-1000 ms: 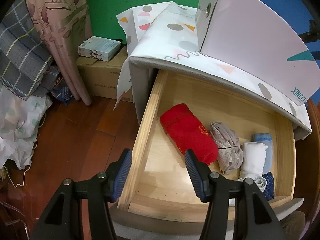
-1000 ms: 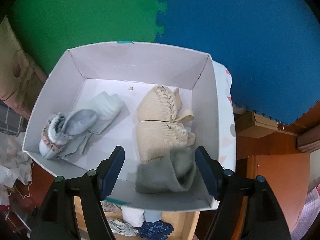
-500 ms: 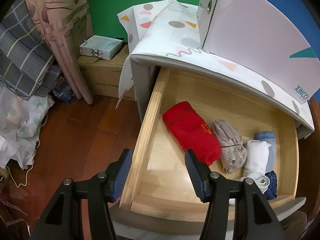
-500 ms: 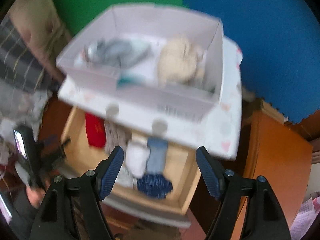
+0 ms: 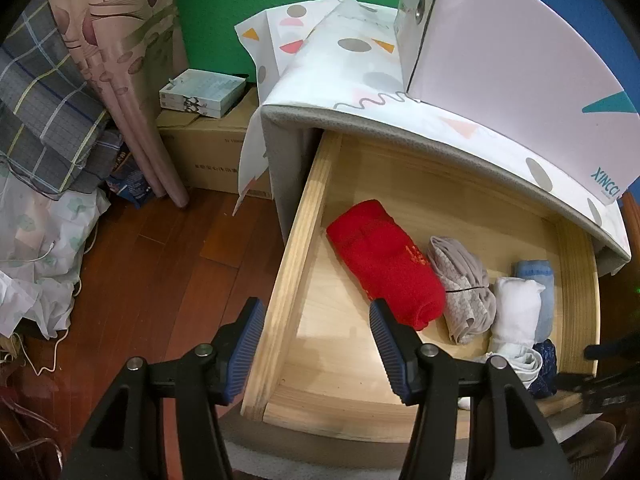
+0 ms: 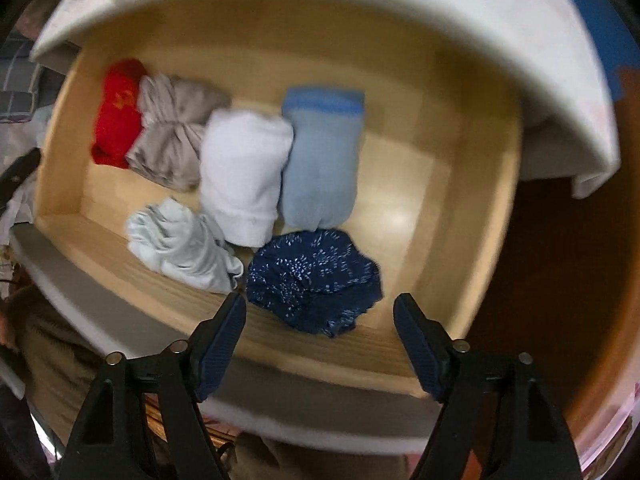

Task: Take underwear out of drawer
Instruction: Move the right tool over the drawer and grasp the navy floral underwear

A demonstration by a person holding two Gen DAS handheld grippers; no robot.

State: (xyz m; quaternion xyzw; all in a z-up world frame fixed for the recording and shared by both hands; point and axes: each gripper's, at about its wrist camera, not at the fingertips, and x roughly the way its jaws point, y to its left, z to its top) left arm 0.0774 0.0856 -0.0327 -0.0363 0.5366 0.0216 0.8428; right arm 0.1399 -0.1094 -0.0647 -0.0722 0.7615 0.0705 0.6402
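Note:
The open wooden drawer (image 5: 292,252) holds several rolled garments: a red roll (image 5: 384,260), a grey-beige one (image 5: 460,284), a white roll (image 5: 516,308), a light blue roll (image 6: 320,160), a pale crumpled piece (image 6: 180,244) and a dark blue patterned piece (image 6: 312,276). My right gripper (image 6: 320,312) points straight down over the drawer's front, just above the dark blue piece; its jaws are opening and nothing is between them. My left gripper (image 5: 316,320) hangs open and empty over the drawer's front left corner, straddling its left wall.
A white box (image 5: 520,48) stands on the patterned cloth (image 5: 360,64) covering the cabinet top. Left of the cabinet are a cardboard carton (image 5: 208,148), small boxes, rolled mats (image 5: 120,80) and bedding on the wooden floor (image 5: 160,280). A person's clothing (image 6: 52,356) shows below the drawer front.
My right gripper has swung from above the white box down over the drawer, now close above the dark blue piece, with jaws wider. The left gripper has stayed put.

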